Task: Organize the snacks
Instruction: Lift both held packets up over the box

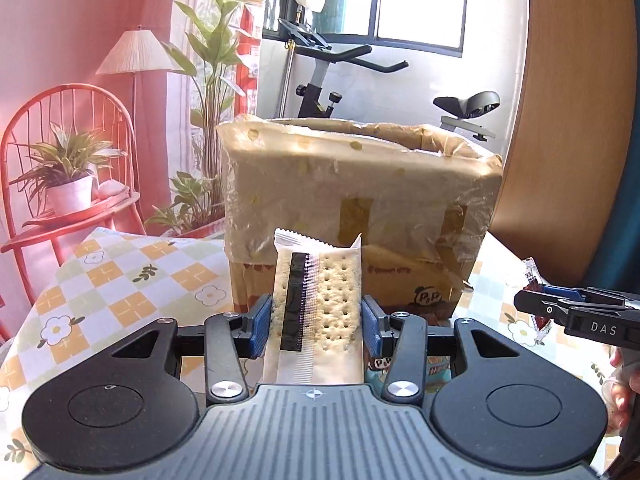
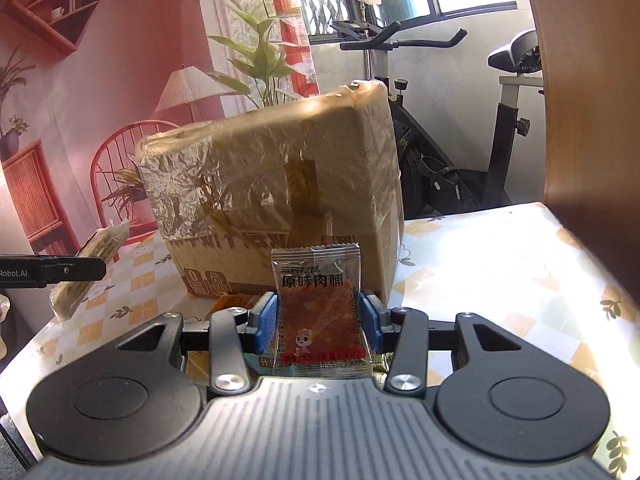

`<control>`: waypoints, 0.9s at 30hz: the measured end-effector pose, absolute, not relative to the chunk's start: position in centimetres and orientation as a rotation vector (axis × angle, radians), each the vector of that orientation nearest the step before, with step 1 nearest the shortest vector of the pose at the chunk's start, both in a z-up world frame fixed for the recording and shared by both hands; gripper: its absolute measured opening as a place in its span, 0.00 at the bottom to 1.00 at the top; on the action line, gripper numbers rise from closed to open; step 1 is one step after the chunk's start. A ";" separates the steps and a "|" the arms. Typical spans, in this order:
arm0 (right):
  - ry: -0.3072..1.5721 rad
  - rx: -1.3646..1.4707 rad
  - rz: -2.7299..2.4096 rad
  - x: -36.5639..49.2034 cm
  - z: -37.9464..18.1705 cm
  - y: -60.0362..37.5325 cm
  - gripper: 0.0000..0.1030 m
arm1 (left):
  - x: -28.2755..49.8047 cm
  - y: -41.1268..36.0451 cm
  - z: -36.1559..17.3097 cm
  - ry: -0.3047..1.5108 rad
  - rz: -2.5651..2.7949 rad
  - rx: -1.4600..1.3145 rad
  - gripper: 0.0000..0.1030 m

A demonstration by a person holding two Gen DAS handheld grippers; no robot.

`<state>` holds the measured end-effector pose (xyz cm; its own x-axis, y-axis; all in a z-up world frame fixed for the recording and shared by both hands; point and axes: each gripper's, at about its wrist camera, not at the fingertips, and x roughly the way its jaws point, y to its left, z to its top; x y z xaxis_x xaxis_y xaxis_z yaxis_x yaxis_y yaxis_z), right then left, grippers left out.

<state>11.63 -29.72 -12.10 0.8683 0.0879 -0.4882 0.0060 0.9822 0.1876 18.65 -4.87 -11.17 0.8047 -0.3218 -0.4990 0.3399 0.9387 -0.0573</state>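
Left gripper (image 1: 317, 326) clamped on a cracker packet (image 1: 318, 312), blue pads pressing both long edges, packet standing upright between the fingers, sealed crimped end up, dark strip down its face. Right gripper (image 2: 319, 322) clamped on a jerky sachet (image 2: 320, 316), clear wrapper with Chinese print and a small cartoon animal, reddish meat sheet inside, held upright, top seam up. Both packets held above the table, just in front of the cardboard box (image 1: 360, 200), which is lined with a translucent plastic bag folded over its open top and stands on the checked floral tablecloth (image 1: 120, 280). In the left view the right gripper shows at the right edge, sachet corner poking out; in the right view the left gripper shows at the left edge with the cracker packet tilted. More snack packs (image 2: 236, 304) lie on the cloth under the grippers, near the box base, mostly hidden. Behind: exercise bike (image 1: 320, 80), red chair (image 1: 68, 152) with potted plant (image 1: 68, 176), floor lamp (image 1: 138, 52), window.
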 end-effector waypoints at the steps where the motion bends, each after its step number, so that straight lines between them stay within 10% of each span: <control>1: 0.502 0.184 0.050 12.2 -11.2 -29.7 0.45 | 19.2 -4.9 -10.4 0.509 -0.353 0.036 0.47; 13: 0.370 0.098 0.077 23.3 -2.2 -30.0 0.45 | 28.7 -9.7 -3.5 0.393 -0.367 0.027 0.47; 27: 0.522 -0.008 -0.004 29.9 -5.6 -31.0 0.53 | 36.1 -13.3 -6.4 0.514 -0.349 0.080 0.49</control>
